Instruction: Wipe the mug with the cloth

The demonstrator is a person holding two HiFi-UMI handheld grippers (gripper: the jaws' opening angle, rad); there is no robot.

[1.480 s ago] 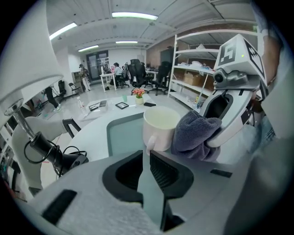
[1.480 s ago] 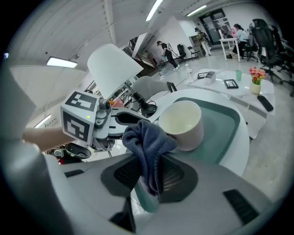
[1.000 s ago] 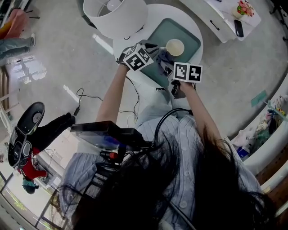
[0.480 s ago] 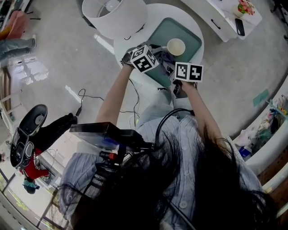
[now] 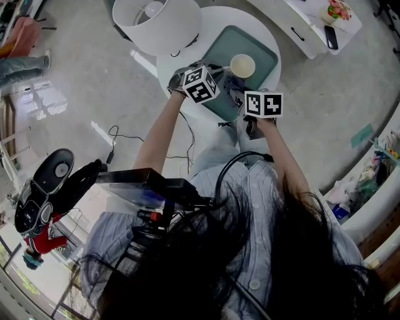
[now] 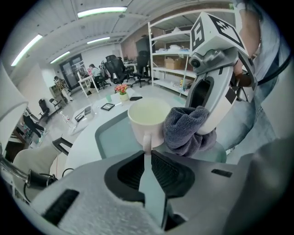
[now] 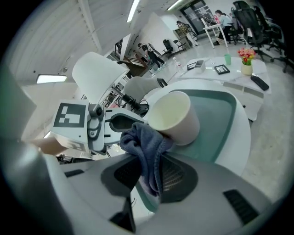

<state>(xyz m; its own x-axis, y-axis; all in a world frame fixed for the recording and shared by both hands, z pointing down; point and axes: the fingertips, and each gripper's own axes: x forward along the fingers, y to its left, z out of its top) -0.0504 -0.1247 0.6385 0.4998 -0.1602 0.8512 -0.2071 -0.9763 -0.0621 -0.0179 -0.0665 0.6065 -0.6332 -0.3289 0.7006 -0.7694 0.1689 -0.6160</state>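
— Round white table [image 5: 212, 19], smooth teal tray [image 5: 232, 39]. Where's the mug [image 5: 242, 65]?
— Glossy, cream, upright on the tray. Left gripper [image 6: 148, 155] closing, the thin handle [image 6: 147, 143] between its jaws. Right gripper [image 7: 155, 161] clamps the nubby grey-blue cloth [image 7: 146, 144] against the mug's wall.

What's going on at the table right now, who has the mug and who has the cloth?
A person works two handheld grippers over the green tray on the round white table. The right gripper is clamped on the grey cloth and holds it against the side of the cream mug, which sits on the tray. The left gripper has its jaws closing around the mug's handle, which is at their tips but doesn't look pinched.
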